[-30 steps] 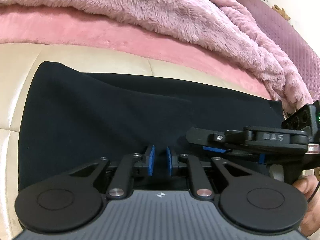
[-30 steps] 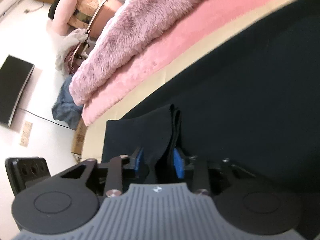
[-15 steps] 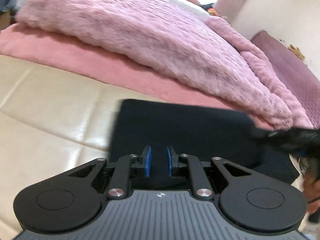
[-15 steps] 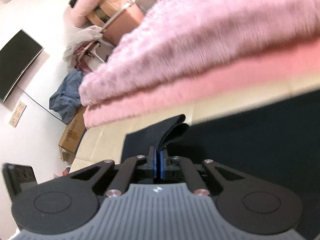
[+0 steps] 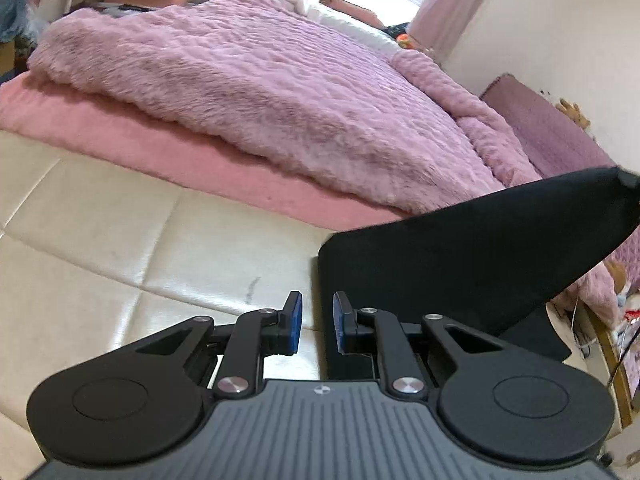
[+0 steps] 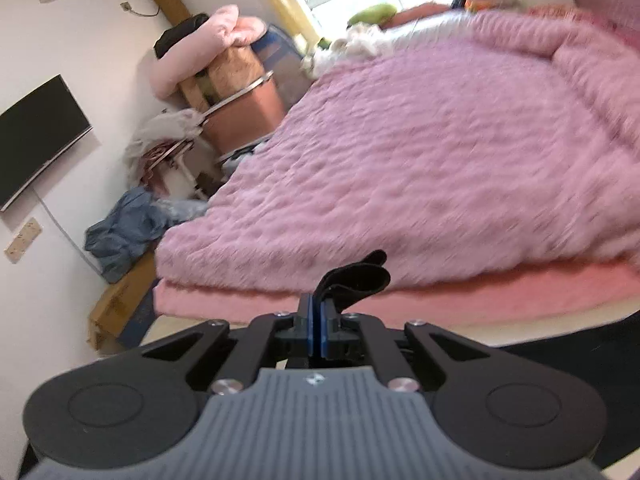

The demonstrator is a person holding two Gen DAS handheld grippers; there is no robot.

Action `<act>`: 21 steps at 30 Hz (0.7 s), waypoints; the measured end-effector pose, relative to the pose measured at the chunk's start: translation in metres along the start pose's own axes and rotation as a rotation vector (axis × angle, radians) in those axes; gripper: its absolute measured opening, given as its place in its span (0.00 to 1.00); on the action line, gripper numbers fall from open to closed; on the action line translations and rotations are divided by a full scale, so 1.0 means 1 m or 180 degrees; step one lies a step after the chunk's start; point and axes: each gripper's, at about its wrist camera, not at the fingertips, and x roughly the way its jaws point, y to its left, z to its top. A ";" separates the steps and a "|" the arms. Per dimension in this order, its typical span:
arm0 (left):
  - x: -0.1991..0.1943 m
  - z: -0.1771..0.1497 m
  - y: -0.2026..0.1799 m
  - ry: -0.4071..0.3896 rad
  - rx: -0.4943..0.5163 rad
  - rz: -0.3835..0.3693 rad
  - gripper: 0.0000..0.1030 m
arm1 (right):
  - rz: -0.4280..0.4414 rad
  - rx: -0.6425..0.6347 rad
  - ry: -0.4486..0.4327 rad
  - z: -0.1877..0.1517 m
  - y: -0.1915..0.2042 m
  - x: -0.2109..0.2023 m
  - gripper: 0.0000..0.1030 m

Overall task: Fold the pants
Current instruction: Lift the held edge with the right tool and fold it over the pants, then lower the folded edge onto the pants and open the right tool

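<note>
From my left camera, the left gripper [image 5: 316, 322] hangs with its 2 blue pads apart and empty over the cream cushion [image 5: 120, 248], and the dark pants [image 5: 460, 256] rise from beside it up to a raised corner at far right, their long axis running that way. From my right camera, the right gripper [image 6: 319, 330] is clamped on that bunched corner, tip pointing toward the pink blanket [image 6: 420, 160]; with only 1 corner pinched, I judge the cloth could slip or fold crooked.

Left gripper [image 5: 316, 323] & right gripper [image 6: 319, 330]: black linkage arms, blue pads, silver screws, ribbed grey housing w/ round discs
</note>
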 end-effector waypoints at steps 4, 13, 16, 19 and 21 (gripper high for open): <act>0.008 -0.001 -0.028 0.0087 0.0184 -0.0008 0.17 | -0.0177 -0.0011 -0.0094 0.020 -0.025 -0.041 0.00; 0.052 -0.006 -0.081 0.0383 0.0453 -0.0048 0.17 | -0.0584 0.0204 -0.0154 0.027 -0.138 -0.086 0.00; 0.074 -0.013 -0.099 0.0506 0.0563 -0.0053 0.17 | -0.0762 0.0282 -0.0057 0.017 -0.179 -0.075 0.00; 0.099 -0.018 -0.112 0.0634 0.0654 -0.0021 0.17 | -0.0956 0.0393 0.0117 -0.001 -0.221 -0.055 0.00; 0.117 -0.021 -0.117 0.0711 0.0701 0.0000 0.17 | -0.1123 0.0428 0.0260 -0.015 -0.250 -0.040 0.00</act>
